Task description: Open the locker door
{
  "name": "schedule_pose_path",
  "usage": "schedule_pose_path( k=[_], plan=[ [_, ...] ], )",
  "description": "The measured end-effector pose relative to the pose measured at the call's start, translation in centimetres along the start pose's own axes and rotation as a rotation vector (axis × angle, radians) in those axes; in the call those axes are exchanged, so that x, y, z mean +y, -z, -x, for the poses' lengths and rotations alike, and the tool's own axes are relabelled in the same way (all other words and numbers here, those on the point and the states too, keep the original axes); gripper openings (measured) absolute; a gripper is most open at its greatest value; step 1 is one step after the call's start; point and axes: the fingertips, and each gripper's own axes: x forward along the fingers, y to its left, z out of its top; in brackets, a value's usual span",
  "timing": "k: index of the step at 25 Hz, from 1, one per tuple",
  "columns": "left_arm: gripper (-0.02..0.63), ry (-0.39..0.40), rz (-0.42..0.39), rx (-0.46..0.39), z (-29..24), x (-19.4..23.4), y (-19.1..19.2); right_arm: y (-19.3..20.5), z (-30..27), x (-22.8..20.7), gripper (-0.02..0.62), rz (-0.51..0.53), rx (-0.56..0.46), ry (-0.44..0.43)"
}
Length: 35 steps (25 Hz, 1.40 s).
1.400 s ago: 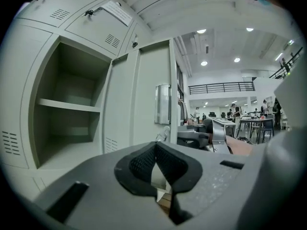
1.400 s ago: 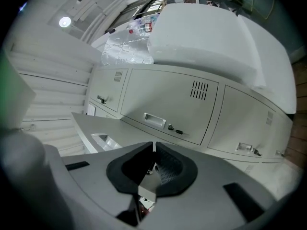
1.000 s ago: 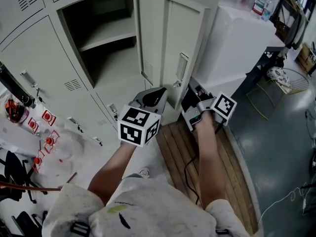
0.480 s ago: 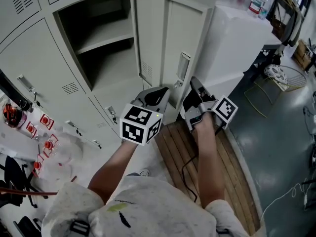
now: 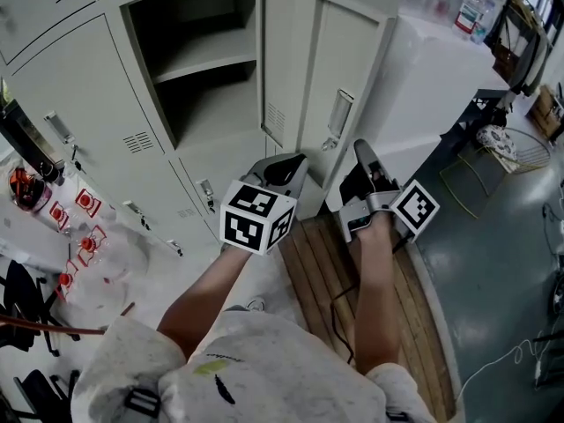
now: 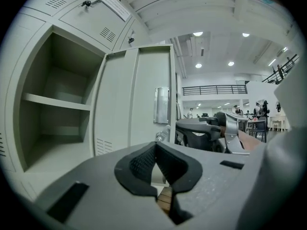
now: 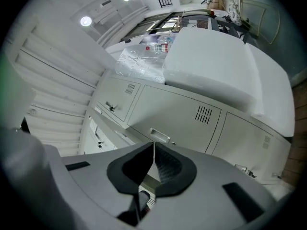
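Note:
The grey locker door (image 5: pixel 304 69) stands swung wide open, its recessed metal handle (image 5: pixel 339 113) facing me, and beside it the compartment (image 5: pixel 203 77) shows one bare shelf. My left gripper (image 5: pixel 284 167) hovers low in front of the door with its jaws together and nothing in them. In the left gripper view the door (image 6: pixel 139 99) and handle (image 6: pixel 161 105) rise just beyond the tips (image 6: pixel 154 145). My right gripper (image 5: pixel 361 152) is a little right of the door's free edge, apart from it. Its jaws have just been closing and meet at the tips (image 7: pixel 153 145) with nothing between them.
Shut locker doors (image 5: pixel 79 86) line the left and the row below. A big white box (image 5: pixel 423 69) with bottles on top stands to the right of the lockers. I stand by a wooden platform (image 5: pixel 317 271). A wire rack (image 5: pixel 502 144) is at the far right.
The right gripper has risen and tipped upward beside the door's free edge. The left gripper has kept its place, and the door stays open.

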Motion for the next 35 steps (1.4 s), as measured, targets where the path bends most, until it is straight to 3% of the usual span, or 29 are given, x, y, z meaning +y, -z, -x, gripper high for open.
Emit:
schedule_pose_path(
  k=[8,13,21,26,35],
  plan=[
    [0.006,-0.082,0.009,-0.014,2.8,1.1,-0.1,2.4,0.8,4.2,0.011,0.201,0.059,-0.036],
    [0.006,-0.175,0.013,-0.019,5.7,2.5,0.0,5.1,0.7,6.4,0.008,0.349,0.130,-0.061],
    [0.006,-0.335,0.019,0.012,11.6,5.2,1.2,10.2,0.1,7.5,0.005,0.471,0.224,-0.057],
    [0.006,-0.434,0.038,0.016,15.0,6.5,1.8,13.4,0.1,8.6,0.003,0.617,0.314,-0.083],
    [0.006,-0.529,0.041,0.025,19.0,6.8,2.6,17.4,1.4,10.8,0.003,0.850,0.394,-0.154]
  ],
)
